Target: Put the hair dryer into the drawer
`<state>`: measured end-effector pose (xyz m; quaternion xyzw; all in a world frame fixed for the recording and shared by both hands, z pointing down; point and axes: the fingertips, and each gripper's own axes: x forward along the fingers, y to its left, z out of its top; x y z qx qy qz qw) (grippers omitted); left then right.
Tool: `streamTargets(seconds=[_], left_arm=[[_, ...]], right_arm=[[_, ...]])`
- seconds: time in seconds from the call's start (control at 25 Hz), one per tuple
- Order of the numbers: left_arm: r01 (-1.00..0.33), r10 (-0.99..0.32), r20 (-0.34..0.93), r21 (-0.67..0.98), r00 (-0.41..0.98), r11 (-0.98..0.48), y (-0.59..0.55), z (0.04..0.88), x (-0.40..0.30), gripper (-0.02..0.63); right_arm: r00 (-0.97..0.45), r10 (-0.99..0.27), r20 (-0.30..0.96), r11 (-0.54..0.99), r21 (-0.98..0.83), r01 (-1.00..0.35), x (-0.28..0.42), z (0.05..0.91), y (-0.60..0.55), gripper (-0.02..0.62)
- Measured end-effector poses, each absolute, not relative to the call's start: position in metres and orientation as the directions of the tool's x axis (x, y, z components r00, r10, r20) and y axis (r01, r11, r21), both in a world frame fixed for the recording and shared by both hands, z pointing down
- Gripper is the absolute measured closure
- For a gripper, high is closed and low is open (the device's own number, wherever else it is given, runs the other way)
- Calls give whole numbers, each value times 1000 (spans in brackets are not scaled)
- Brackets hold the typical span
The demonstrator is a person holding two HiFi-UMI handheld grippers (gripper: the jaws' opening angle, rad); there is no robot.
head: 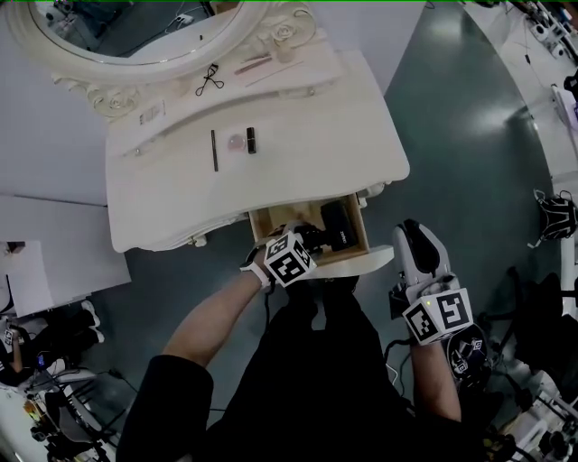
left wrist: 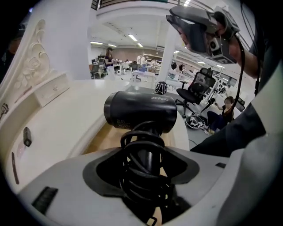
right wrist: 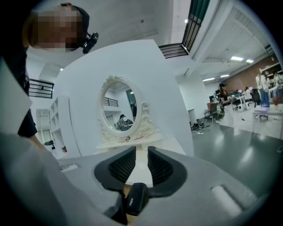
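Note:
The black hair dryer (head: 336,226) is in the open wooden drawer (head: 264,226) of the white dresser (head: 298,135). My left gripper (head: 302,239) reaches into the drawer from the front. In the left gripper view its jaws are closed around the hair dryer's handle (left wrist: 146,159), which has the cord wound round it, and the barrel (left wrist: 140,111) lies crosswise above the wood. My right gripper (head: 417,236) hovers to the right of the drawer front. Its jaws stand a little apart with nothing between them (right wrist: 141,159). The hair dryer (right wrist: 136,198) shows below them.
An oval mirror (head: 135,27) stands at the back of the dresser. On the top lie an eyelash curler (head: 209,79), a dark pencil (head: 215,150) and a small dark tube (head: 251,139). A white shelf (head: 54,253) stands to the left. The person's legs are below the drawer.

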<state>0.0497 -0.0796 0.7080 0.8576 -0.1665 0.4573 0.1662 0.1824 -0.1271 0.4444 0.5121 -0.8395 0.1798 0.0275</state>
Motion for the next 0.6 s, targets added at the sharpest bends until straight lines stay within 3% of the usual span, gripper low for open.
streamTargets(seconds=[0.6], left_arm=[[-402,-50,914,128,403,-906,-80,798,49,341]], right_arm=[[-444,-851,282,370,-280,-886,202,466,-128,512]])
